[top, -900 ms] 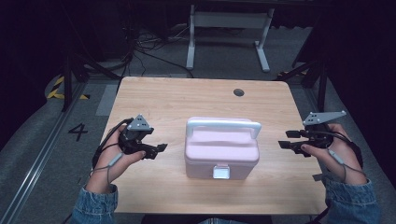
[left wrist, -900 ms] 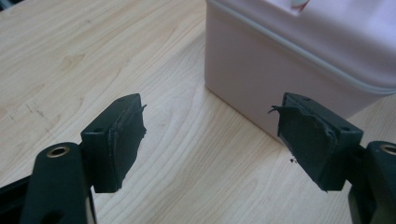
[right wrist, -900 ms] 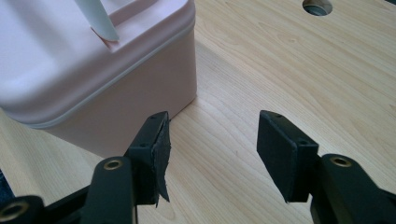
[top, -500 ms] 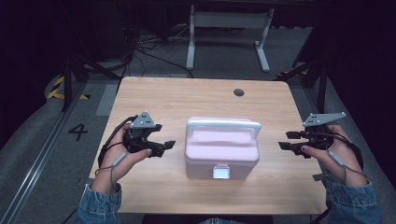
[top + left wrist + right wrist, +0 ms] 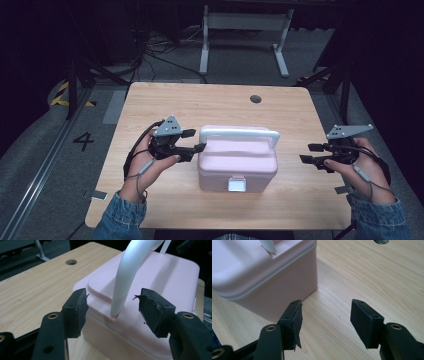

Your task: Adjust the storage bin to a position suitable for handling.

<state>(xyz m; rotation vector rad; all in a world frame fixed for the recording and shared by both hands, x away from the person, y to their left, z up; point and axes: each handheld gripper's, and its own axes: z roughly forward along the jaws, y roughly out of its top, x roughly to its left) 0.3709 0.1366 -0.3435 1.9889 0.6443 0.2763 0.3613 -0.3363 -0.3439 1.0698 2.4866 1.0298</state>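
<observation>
The left tool (image 5: 194,140) stands open at the left end of the pink box (image 5: 237,162), its two black jaws spread apart with nothing pressed between them. In the left gripper view the left tool (image 5: 112,305) has its jaws on either side of the lower end of the white handle (image 5: 130,272), where that end meets the lid (image 5: 160,277); neither pad touches the handle, and a gap shows on both sides. From above, the forward jaw tip sits at the box's left edge, just under the corner of the handle (image 5: 239,134). The person's left hand (image 5: 150,162) holds this tool, with a cable looping down by the wrist.

The right tool (image 5: 312,153) is open too, jaws wide and empty, held by the right hand (image 5: 357,165) near the right edge of the desk (image 5: 200,105), apart from the box. In the right gripper view the right tool (image 5: 325,315) has bare desk wood between its jaws, and the box's corner (image 5: 277,287) lies ahead and to the left of its jaws.

The box stands at the middle of the desk, lid shut, handle raised upright over it, a small white latch (image 5: 236,185) on the side facing the person. A round hole (image 5: 256,99) lies in the desk behind it.
</observation>
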